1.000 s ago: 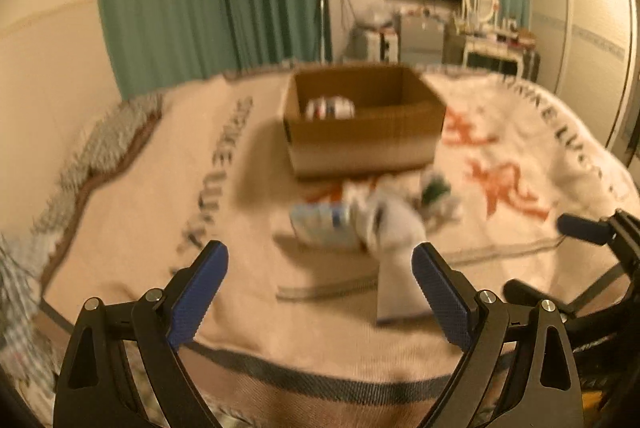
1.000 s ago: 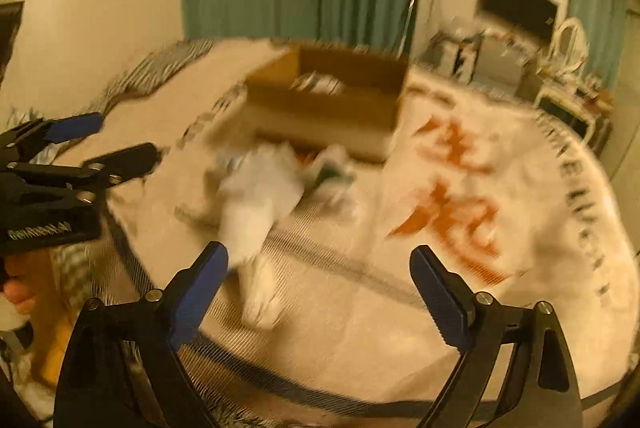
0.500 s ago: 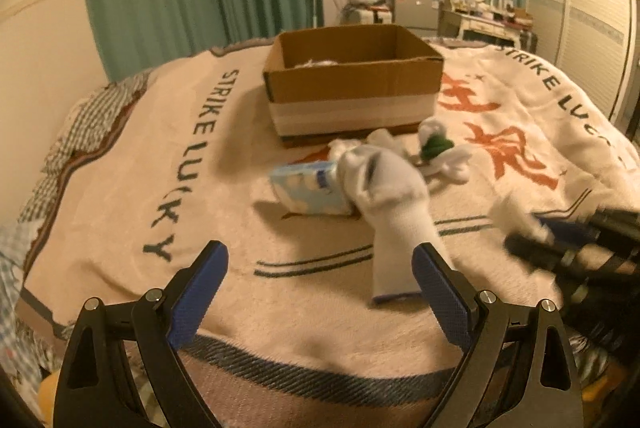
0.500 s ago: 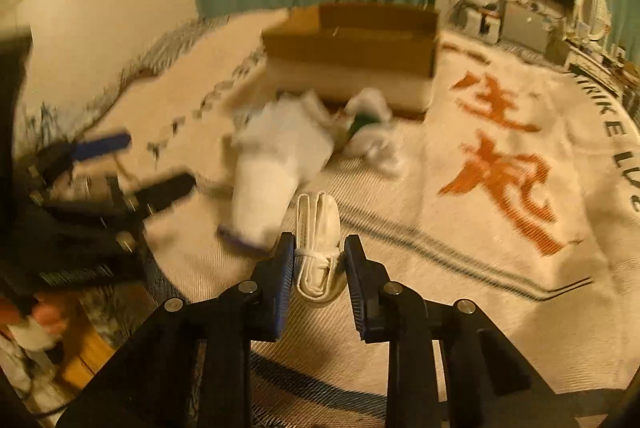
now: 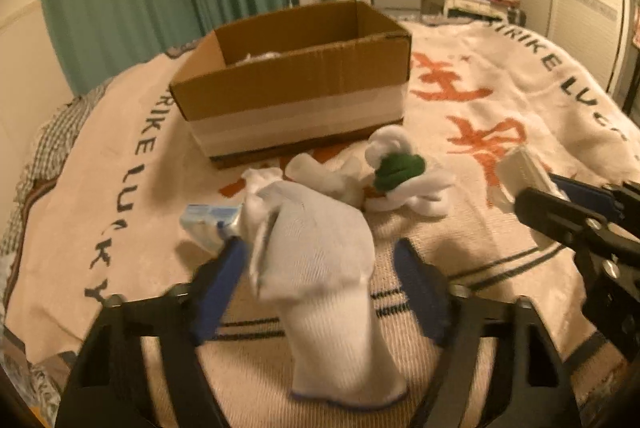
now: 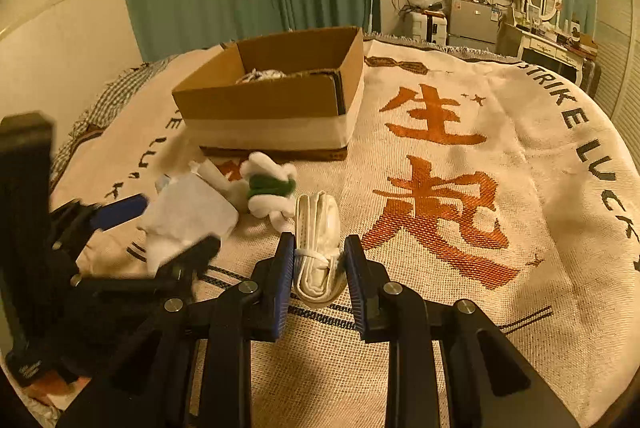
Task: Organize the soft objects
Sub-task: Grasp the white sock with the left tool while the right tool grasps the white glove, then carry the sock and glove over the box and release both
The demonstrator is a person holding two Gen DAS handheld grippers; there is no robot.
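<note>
Jaws: the left gripper [image 5: 320, 282] stands partly apart, its blue pads either side of a white sock [image 5: 320, 268] with a blue-edged cuff; the frame is blurred, and contact cannot be confirmed. The right gripper [image 6: 318, 262] is clamped narrow on a folded cream-white cloth bundle [image 6: 318, 244], which stands up between its pads above the blanket.

The woven cream blanket [image 6: 460, 268], with orange characters and dark lettering, covers the whole work surface. An open brown cardboard box [image 6: 276, 100] with a pale band round its base sits on it at the far side; something pale shows inside, unclear what.

Just in front of the box lies a white-and-green soft bundle [image 5: 400, 172]. A light blue packet [image 5: 208, 224] lies left of the sock, touching it.
</note>
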